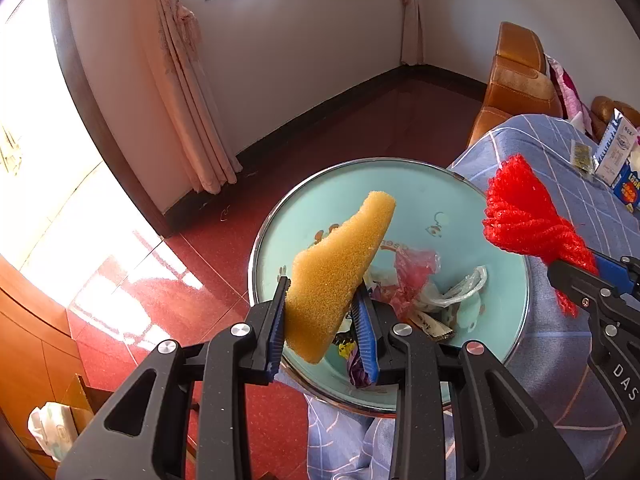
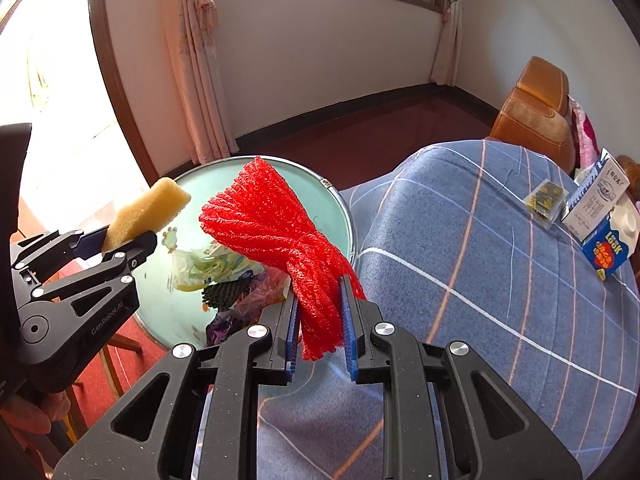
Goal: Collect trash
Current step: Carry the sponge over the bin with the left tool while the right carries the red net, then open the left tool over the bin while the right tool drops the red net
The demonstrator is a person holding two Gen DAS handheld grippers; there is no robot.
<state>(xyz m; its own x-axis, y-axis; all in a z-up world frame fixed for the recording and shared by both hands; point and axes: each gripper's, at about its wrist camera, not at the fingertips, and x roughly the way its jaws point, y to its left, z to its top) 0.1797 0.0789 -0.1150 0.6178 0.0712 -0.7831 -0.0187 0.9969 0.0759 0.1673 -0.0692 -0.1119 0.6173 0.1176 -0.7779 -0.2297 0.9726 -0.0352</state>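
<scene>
Yellow sponge wedge [image 1: 336, 276] & red foam-net bundle [image 2: 280, 240], both held above teal basin [image 1: 460, 204] w/ wrappers [image 1: 416, 280] inside.

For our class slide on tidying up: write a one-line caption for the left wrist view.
Left gripper clamps a yellow sponge over a wrapper-filled basin.

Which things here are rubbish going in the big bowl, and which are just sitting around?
Part of the job:
- yellow sponge, pinched in the left tool
- red foam net, pinched in the right tool
- green basin, already holding wrappers

Just lying about:
- milk carton on the checked cloth
- small packet beside it
- orange chair
</scene>
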